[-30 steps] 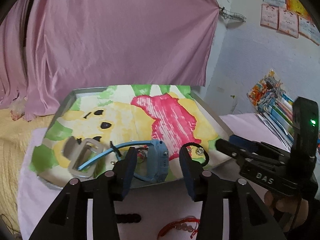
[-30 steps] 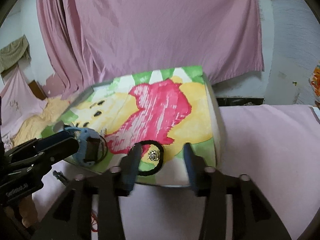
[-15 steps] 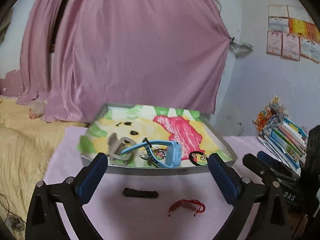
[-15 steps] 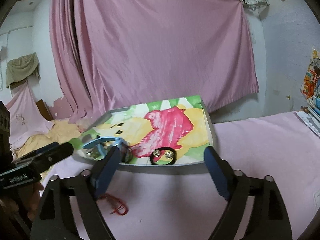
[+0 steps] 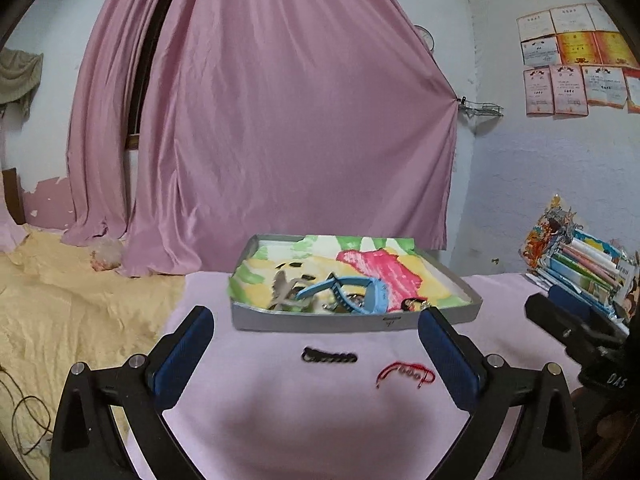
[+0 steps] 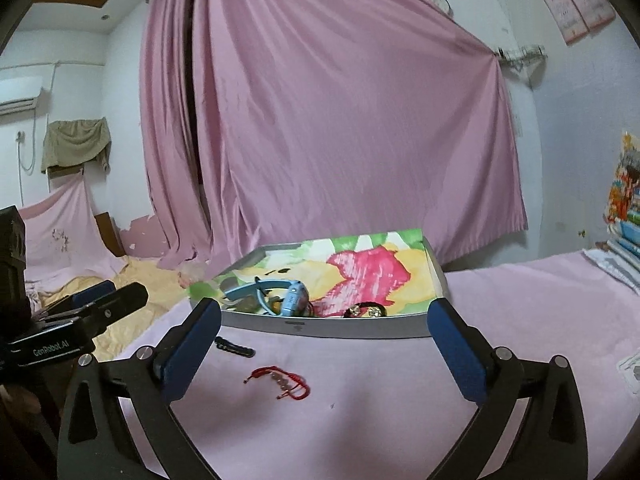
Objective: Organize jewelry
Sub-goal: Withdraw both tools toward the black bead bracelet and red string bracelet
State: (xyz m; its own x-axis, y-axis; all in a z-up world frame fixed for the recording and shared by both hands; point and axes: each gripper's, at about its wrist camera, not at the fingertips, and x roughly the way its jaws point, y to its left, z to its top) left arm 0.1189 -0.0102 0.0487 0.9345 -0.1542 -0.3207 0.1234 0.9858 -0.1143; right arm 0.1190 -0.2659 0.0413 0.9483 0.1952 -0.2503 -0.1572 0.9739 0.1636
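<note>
Ahead of both wide-open, empty jaws: tray (image 5: 432, 318) holding blue watch (image 5: 370, 296). Black bracelet (image 5: 329, 357) and red string bracelet (image 5: 405, 374) lie on tabletop between left gripper (image 5: 316, 354) jaws. Step: between pickups. Next: lower jaws over one bracelet, close, lift into tray; thin, flat pieces need low approach.

tray (image 5: 312, 322): grey rim, liner painted pink, yellow, green
watch (image 5: 372, 296): light blue
bracelet (image 5: 404, 374): red cord
beaded bracelet (image 5: 329, 357): black
tablecloth (image 5: 320, 420): pink
curtain (image 5: 280, 120): pink
</note>
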